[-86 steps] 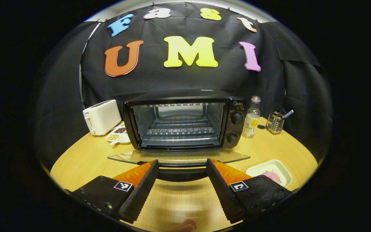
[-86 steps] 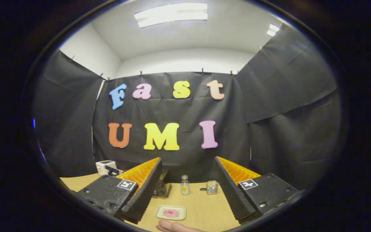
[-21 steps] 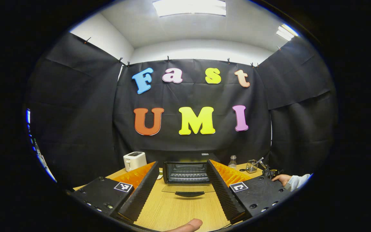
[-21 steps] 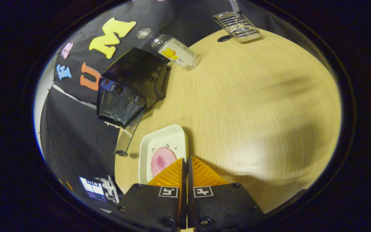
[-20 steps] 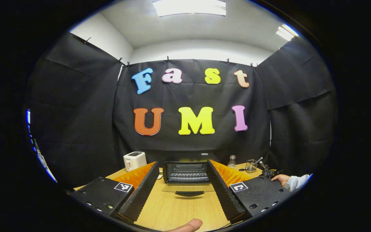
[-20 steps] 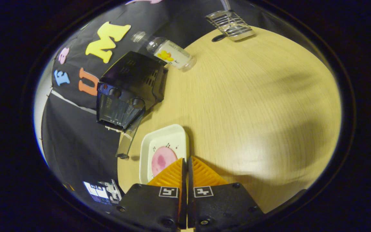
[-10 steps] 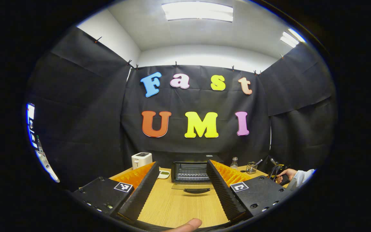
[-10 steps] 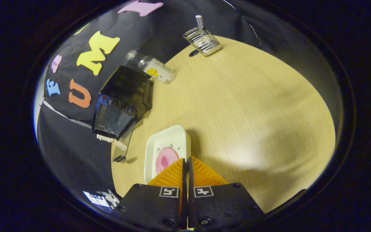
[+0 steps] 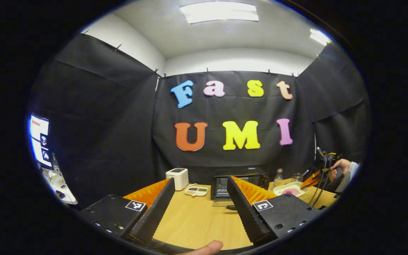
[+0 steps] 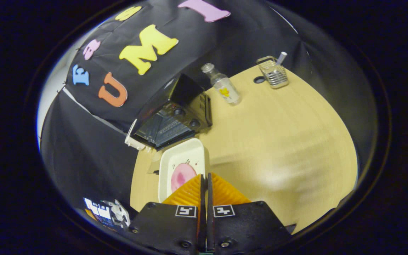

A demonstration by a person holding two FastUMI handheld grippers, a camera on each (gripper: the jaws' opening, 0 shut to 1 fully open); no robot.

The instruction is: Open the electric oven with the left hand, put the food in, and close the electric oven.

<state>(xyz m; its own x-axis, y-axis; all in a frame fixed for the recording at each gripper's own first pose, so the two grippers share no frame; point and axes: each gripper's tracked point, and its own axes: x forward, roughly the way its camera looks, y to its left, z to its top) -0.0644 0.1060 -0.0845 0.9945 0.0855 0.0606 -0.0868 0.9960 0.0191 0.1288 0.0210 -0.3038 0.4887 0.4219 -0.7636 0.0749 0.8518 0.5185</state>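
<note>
The black electric oven stands at the back of the wooden table, its glass door folded down flat. My left gripper hangs open and empty well back from it; its right finger hides part of the oven front. My right gripper is shut on the near rim of a white tray that carries a pink slice of food. The tray sits just before the oven's open mouth and looks lifted off the table. The left gripper view shows that tray, the right gripper and the hand holding it.
A white toaster and a small snack dish stand left of the oven. A clear bottle and a wire holder stand to its right. Bare table spreads right of the tray. A thumb shows at the bottom edge.
My right gripper has lifted the tray and carried it toward the oven's open front. My left gripper has drawn farther back and swung left, still open.
</note>
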